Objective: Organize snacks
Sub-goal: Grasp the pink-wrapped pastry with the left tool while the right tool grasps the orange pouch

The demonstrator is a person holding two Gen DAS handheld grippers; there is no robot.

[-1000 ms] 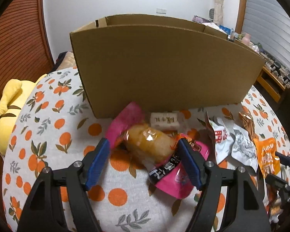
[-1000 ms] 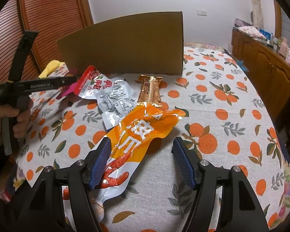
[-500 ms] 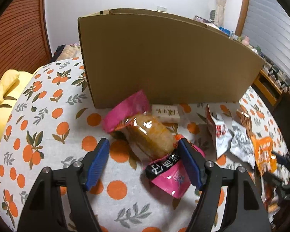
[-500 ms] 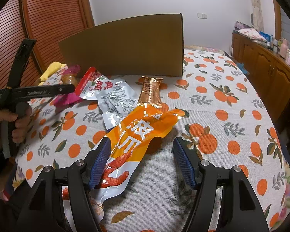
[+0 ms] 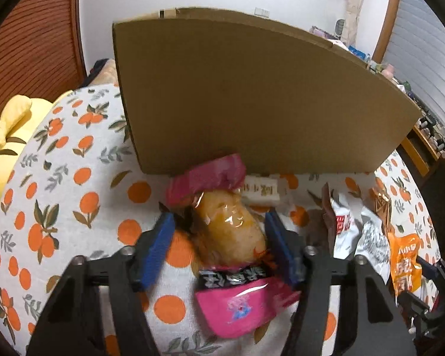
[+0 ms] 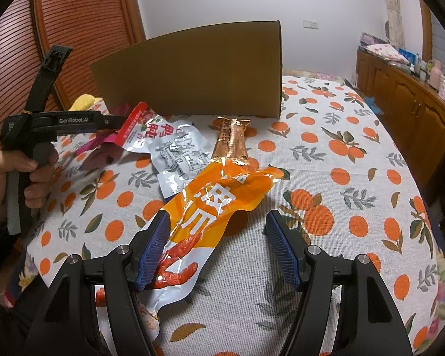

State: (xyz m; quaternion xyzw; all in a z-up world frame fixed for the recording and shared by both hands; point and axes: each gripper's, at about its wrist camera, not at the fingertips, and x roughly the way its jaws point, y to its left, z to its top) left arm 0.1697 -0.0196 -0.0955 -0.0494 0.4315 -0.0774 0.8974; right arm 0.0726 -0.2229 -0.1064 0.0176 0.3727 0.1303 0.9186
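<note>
- Closing around the bun (image 5: 231, 231), the left claw (image 5: 219, 247) was seen, pads not yet pressing.
- The wrapped bun was judged soft, light, slippery; mid-body grip advised.
- The right claw (image 6: 219, 249) was spread, empty.

Soft, even indoor light fills both views, with no lamp or window in sight. Shadows are faint and short under the cardboard box (image 5: 252, 98) and the snack packets. Glare glints on the clear-wrapped bread (image 5: 231, 231) and the orange packet (image 6: 219, 204). The left wrist view is motion-blurred, most at the left gripper (image 5: 219, 249); the right wrist view is sharp. Fisheye distortion bends the box's edges, and black vignette rims the corners.
</note>
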